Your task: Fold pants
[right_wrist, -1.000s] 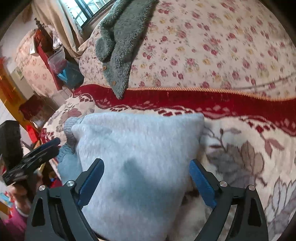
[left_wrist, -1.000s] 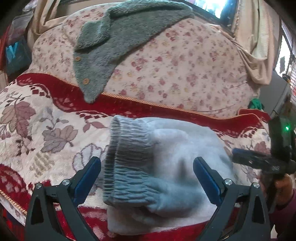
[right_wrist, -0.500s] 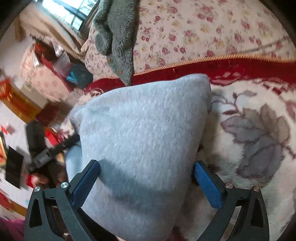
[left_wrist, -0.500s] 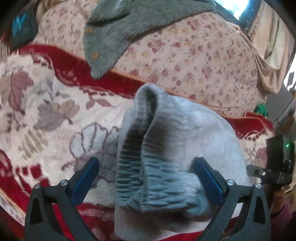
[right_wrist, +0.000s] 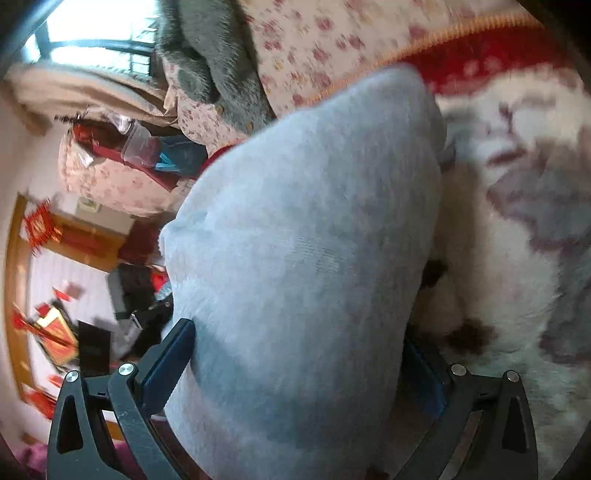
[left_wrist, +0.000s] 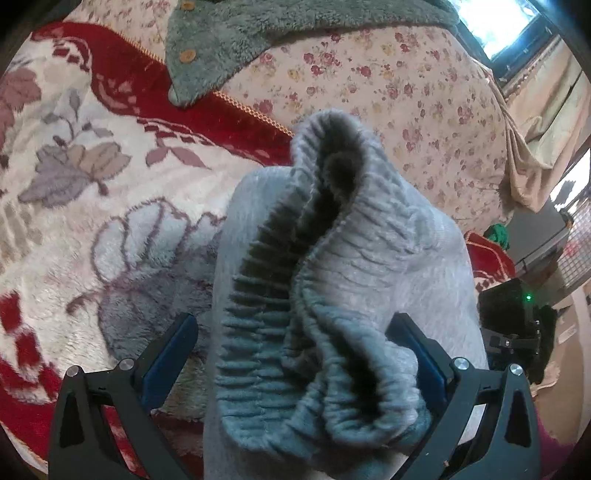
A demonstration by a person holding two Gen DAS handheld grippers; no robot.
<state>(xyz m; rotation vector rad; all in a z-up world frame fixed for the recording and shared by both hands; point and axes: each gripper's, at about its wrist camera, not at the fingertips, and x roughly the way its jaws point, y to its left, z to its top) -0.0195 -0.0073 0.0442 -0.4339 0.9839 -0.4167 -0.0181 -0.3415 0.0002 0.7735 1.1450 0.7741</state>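
Note:
The folded light grey fleece pants point(left_wrist: 424, 266) are raised off the blanket, with their ribbed elastic waistband point(left_wrist: 314, 314) bulging up between my left gripper's blue fingers. My left gripper point(left_wrist: 295, 350) has its jaws wide apart around the waistband end. In the right wrist view the pants point(right_wrist: 306, 258) fill the middle, and my right gripper point(right_wrist: 299, 354) has its jaws wide apart around the other end. The far pad of each gripper is partly hidden behind the cloth.
A red and cream floral blanket point(left_wrist: 92, 206) covers the bed. Behind it lies a pink flowered quilt roll point(left_wrist: 406, 92) with a grey-green fluffy garment point(left_wrist: 258, 33) draped over it. The other gripper's black body point(left_wrist: 513, 325) shows at the right. Room clutter point(right_wrist: 92, 258) lies to the left.
Both grippers have lifted the folded pants up from the blanket and tilted. The waistband now stands up and gapes open, and the right wrist view has swung and blurred.

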